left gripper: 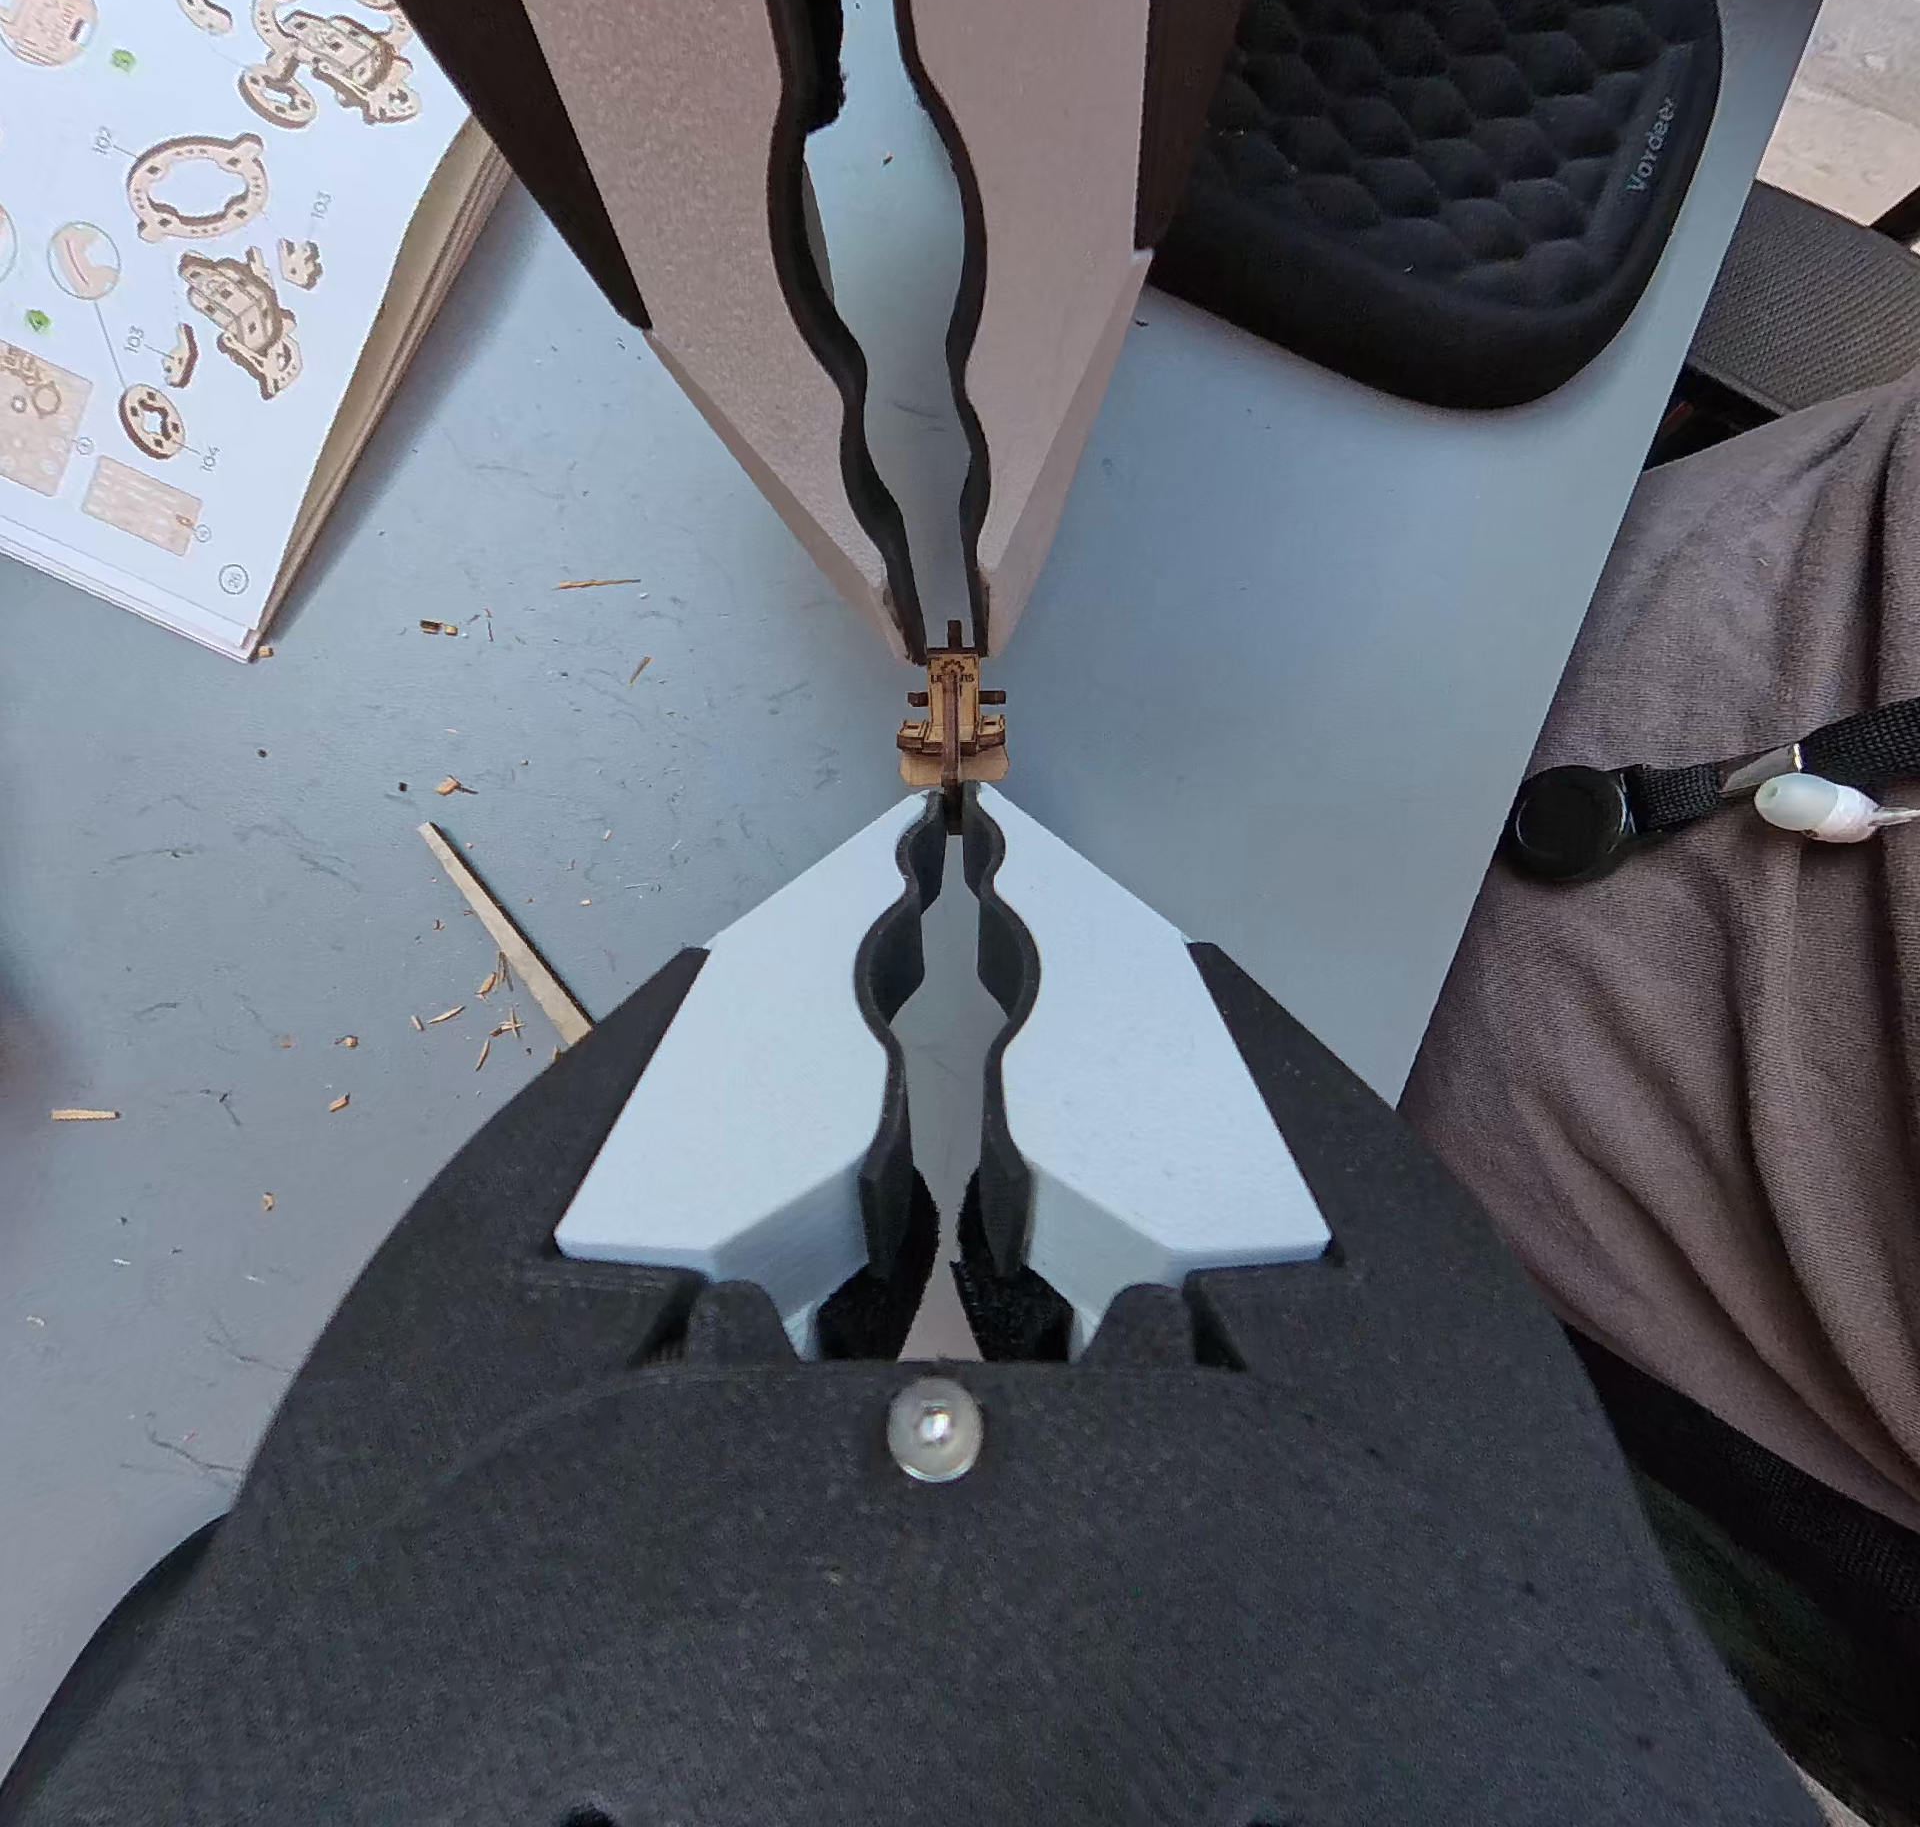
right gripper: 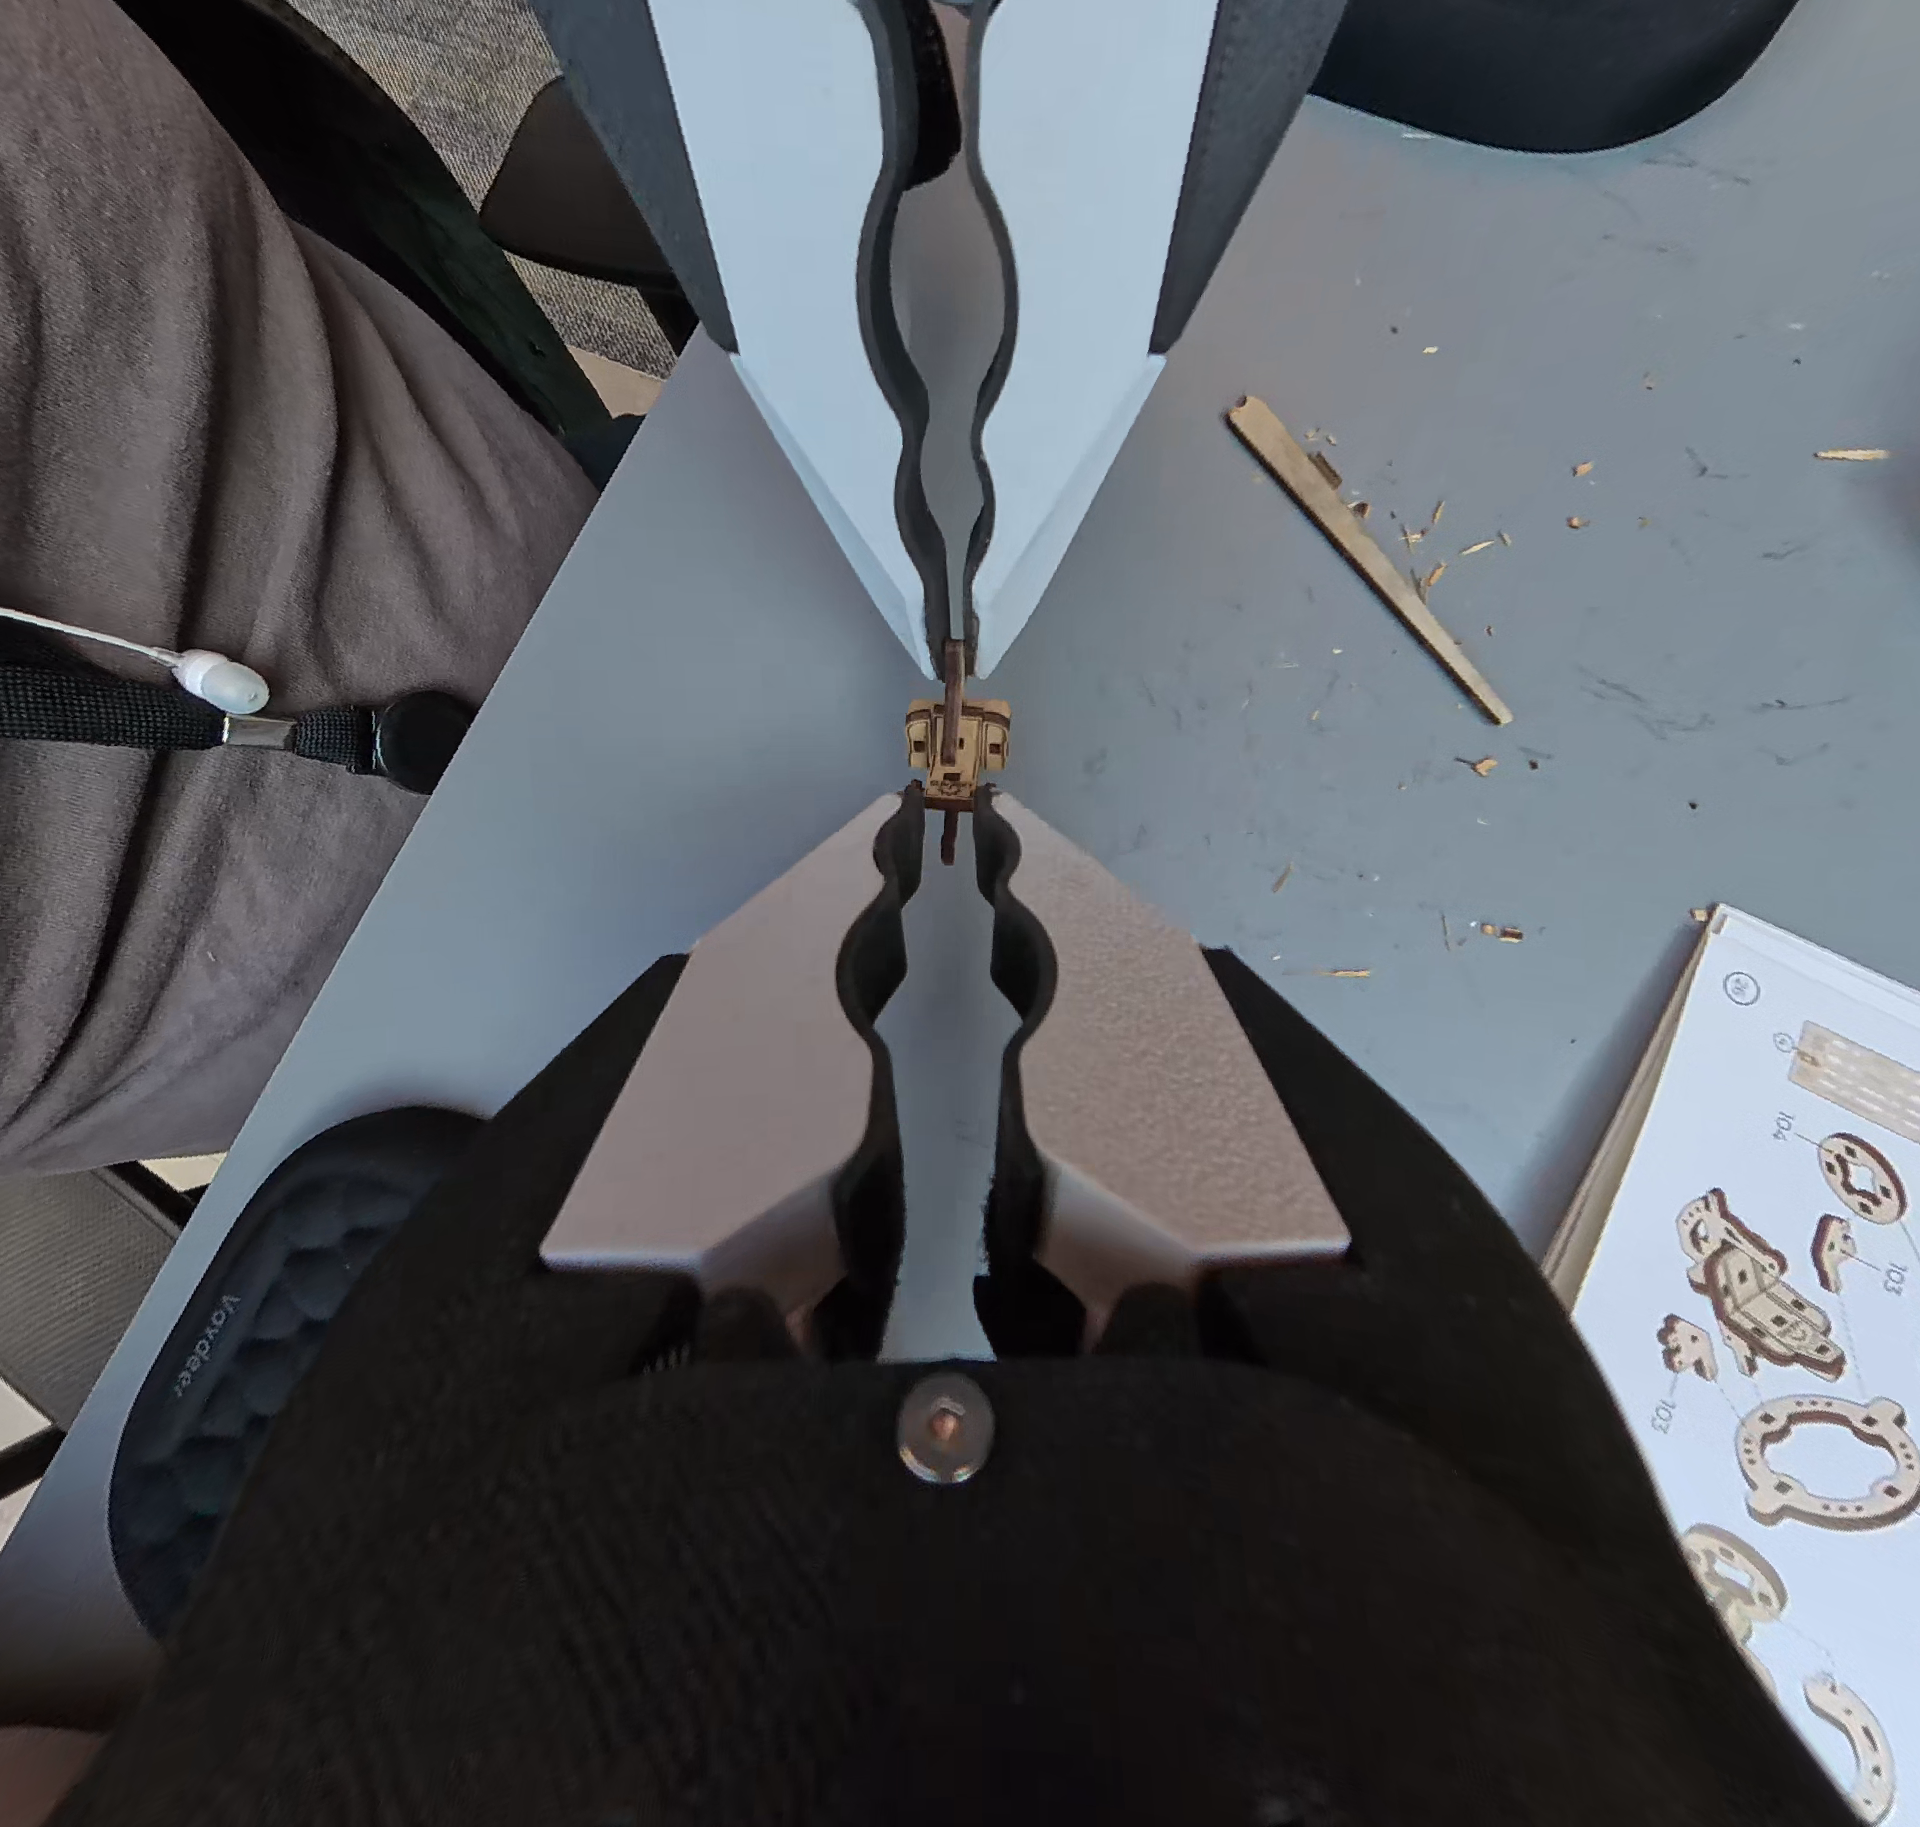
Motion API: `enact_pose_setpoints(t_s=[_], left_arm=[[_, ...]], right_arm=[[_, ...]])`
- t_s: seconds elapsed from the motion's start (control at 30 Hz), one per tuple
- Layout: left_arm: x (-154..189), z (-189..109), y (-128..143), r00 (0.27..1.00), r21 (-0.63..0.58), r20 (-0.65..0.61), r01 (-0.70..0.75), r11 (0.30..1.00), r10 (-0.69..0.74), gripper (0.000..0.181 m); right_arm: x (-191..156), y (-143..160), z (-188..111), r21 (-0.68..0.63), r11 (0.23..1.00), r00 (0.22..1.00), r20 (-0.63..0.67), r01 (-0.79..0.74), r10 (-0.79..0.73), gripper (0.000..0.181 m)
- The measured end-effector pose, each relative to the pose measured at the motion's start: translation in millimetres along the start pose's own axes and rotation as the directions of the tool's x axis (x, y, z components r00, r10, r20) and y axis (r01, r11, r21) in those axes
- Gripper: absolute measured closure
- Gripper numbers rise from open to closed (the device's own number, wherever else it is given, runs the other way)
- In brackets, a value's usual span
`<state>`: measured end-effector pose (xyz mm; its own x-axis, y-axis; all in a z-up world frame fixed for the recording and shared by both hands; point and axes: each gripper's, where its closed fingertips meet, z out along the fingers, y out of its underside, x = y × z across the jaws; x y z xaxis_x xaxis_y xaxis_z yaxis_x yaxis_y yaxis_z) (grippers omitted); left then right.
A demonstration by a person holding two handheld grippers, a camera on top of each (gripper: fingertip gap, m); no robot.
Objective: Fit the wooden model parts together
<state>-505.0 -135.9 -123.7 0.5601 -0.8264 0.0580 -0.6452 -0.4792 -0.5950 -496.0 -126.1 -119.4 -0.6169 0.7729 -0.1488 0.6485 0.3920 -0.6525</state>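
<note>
The small wooden assembly (left gripper: 951,728) hangs in the air over the grey table (left gripper: 312,894), near the edge by the person's lap, pinched from both ends. The left gripper (left gripper: 954,809) has its tips narrowed on a thin dark wooden tab (right gripper: 953,671); the right gripper (right gripper: 948,821) is closed on the opposite end. To seat the joint well, I'd push straight along the shared line (no twisting, the tab looks fragile), keeping both grips firm. Splinters (left gripper: 488,1008) and an instruction booklet (left gripper: 156,250) lie toward the far side
</note>
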Motion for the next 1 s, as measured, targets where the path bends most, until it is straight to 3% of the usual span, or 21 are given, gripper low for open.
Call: enact_pose_setpoints(t_s=[0.03, 0.37, 0.5, 0.63, 0.83, 1.0], left_arm=[[-0.1, -0.4, 0.0, 1.000, 0.003, 0.000, 0.002, 1.000, -0.002, 0.181], [-2.1, -4.5, -1.8, 1.000, 0.050, -0.004, 0.030, 0.998, -0.029, 0.181], [-3.7, -3.4, 0.2, 0.999, 0.047, 0.003, 0.034, 0.998, -0.034, 0.181], [-6.2, -6.2, 0.4, 0.999, 0.057, 0.024, 0.036, 0.998, -0.037, 0.181], [-9.0, -11.9, -0.6, 0.998, 0.081, 0.040, 0.049, 0.996, -0.053, 0.181], [-9.9, -14.1, -2.1, 0.997, 0.094, 0.046, 0.054, 0.994, -0.059, 0.181]], right_arm=[[0.2, -1.2, -0.3, 0.011, 1.000, 1.000, 0.002, -0.001, 0.001, 0.173], [1.0, -5.7, -7.1, 0.076, 0.997, 0.999, 0.022, -0.026, 0.024, 0.181], [5.3, 0.6, -3.1, 0.057, 0.997, 0.998, 0.015, -0.057, 0.056, 0.170], [6.4, -2.9, -5.8, 0.110, 0.991, 0.996, -0.021, -0.078, 0.081, 0.157], [10.4, -11.2, -10.3, 0.221, 0.975, 0.985, -0.166, -0.008, 0.046, 0.158], [13.2, -13.1, -5.7, 0.230, 0.973, 0.985, -0.167, -0.014, 0.053, 0.161]])
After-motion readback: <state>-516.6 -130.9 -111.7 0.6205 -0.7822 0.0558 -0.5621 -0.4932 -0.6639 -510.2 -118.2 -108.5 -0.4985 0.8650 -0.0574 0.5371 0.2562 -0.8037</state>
